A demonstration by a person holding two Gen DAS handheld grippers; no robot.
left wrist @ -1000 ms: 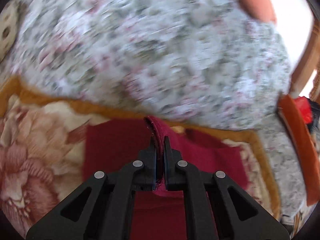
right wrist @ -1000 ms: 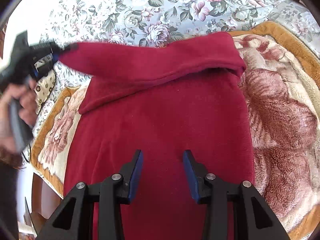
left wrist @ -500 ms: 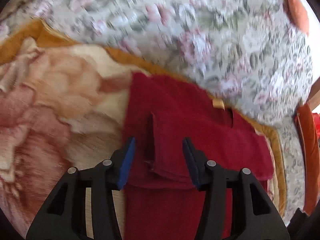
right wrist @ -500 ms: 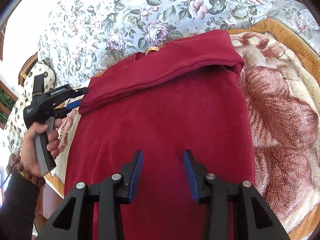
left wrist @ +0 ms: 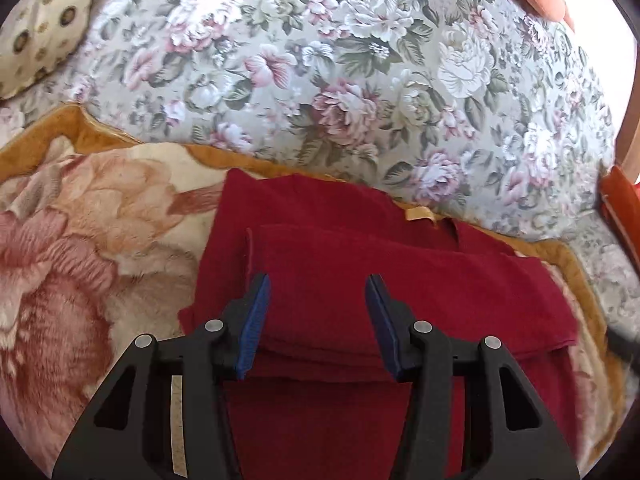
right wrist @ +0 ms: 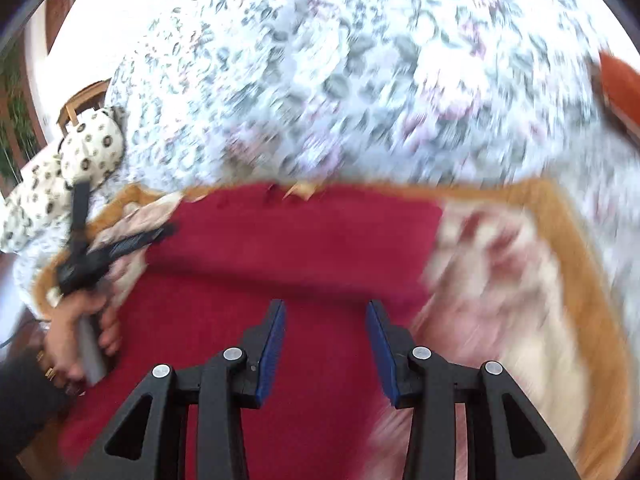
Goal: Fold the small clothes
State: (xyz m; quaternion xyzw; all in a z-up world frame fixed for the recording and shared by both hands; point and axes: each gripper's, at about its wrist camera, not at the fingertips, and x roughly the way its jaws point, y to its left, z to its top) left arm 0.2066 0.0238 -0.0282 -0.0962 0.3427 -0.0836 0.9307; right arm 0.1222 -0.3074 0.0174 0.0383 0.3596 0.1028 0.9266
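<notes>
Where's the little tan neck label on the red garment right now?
In the left wrist view, the tan label sits at the red garment's far edge, right of centre, against the blanket's orange border.

Both wrist views look down along their tongs, close above the red garment (left wrist: 360, 264); the right view is blurred. Both share its folded top edge.

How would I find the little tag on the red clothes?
Start at the big plush flower blanket with the orange border. On it lies the dark red garment. At its far edge, by the neckline, sits the small tan tag, the only pale spot on the red.
</notes>
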